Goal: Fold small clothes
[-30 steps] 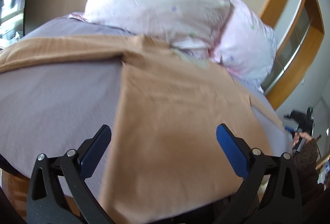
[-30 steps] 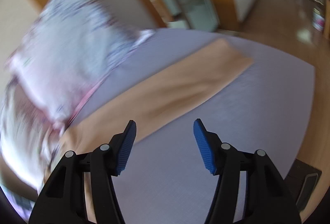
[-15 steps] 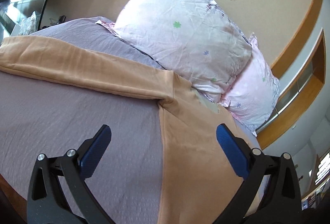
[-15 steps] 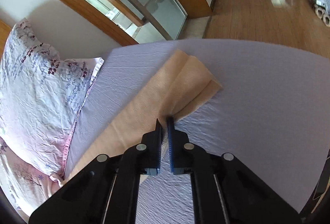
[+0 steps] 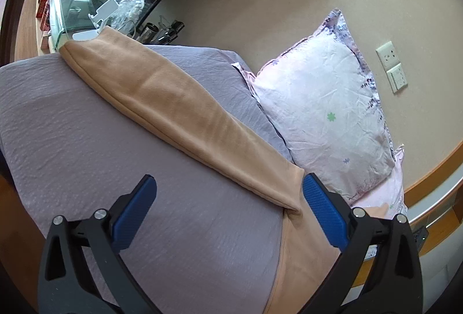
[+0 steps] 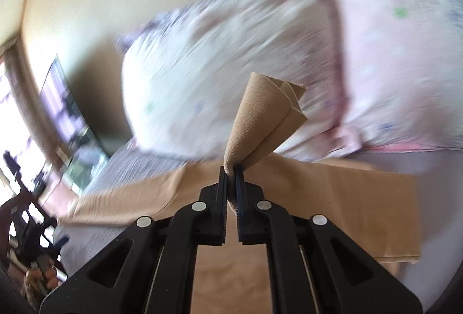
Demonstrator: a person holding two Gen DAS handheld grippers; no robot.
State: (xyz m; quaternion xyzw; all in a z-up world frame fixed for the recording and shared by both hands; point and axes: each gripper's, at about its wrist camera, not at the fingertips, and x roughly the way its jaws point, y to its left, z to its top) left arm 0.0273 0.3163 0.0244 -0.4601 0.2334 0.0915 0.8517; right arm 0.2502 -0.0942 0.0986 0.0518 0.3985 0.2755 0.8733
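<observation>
Tan knit, soft and limp: that is how we judge the garment [image 5: 179, 111], which drapes over the grey bedsheet [image 5: 86, 140] in front of the floral pillow [image 5: 324, 111] and sags wherever nothing supports it. It looks light and a little stretchy, so we expect it to slide easily over the sheet and to fold on any line we give it, though it will not hold a crease by itself. Corners and hems are the sensible places to take hold (a pinch in the middle would only bunch it).

Our right gripper [image 6: 230, 169] has its jaws pressed together on a bunched corner of the cloth, which stands up past the fingertips in layered folds, lifted off the bed; the blur in that view suggests we are swinging it across. The rest of the cloth lies flat below.

Our left gripper [image 5: 228, 195] hovers low over the sheet, jaws spread wide and holding nothing, tilted toward the pillow, with one long folded arm of the garment running away from beside its right finger [image 5: 321, 210].
</observation>
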